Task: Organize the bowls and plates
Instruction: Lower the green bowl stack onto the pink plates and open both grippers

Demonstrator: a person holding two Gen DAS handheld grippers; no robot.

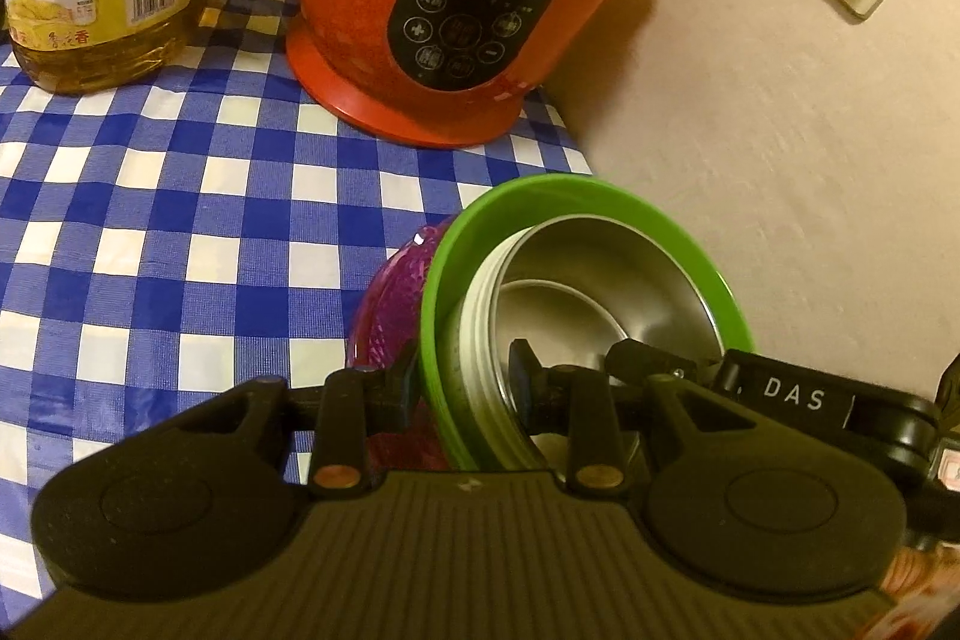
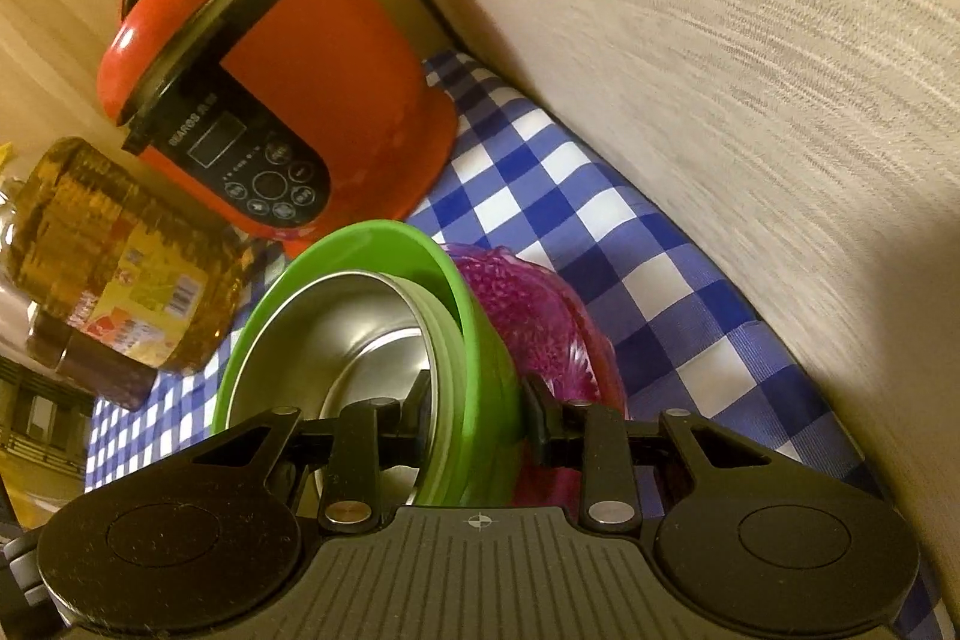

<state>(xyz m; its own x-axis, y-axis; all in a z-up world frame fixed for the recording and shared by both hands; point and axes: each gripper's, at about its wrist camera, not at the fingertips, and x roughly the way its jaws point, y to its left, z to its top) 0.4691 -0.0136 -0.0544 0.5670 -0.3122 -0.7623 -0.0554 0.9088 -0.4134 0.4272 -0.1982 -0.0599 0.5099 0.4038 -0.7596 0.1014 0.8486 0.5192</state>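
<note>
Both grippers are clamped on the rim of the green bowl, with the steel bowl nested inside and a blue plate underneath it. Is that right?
Not quite. The dish under the green bowl is purple, not blue; only the checked tablecloth is blue. The right wrist view shows it best. The rest holds: left gripper and right gripper grip the rim, steel bowl nested inside.

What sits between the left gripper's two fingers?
In the left wrist view, the left gripper clamps the green bowl by its rim and nested steel bowl's edge.
</note>
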